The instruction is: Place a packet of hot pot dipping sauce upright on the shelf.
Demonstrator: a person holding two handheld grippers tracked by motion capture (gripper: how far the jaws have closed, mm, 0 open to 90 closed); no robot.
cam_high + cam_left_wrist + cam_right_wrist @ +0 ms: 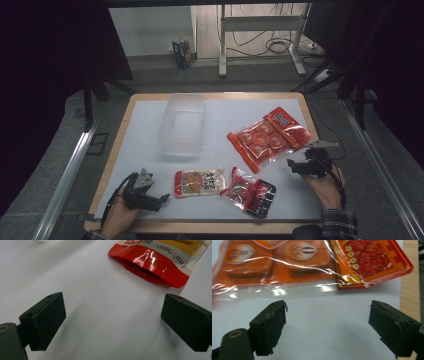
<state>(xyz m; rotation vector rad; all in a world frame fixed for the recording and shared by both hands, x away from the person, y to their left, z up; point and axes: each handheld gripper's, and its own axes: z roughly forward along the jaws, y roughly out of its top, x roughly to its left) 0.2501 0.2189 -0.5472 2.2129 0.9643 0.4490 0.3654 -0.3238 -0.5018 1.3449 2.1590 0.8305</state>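
Orange snack bag (267, 137) lies on the white table (225, 112) right of centre, just ahead of the right gripper (328, 322), jaws wide and empty (left gripper (112, 320) likewise).

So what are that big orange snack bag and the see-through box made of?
The orange snack bag looks like thin glossy plastic film: it wrinkles and throws bright glare streaks. The see-through box seems to be stiff, cloudy translucent plastic, since the white mat shows faintly through its walls.
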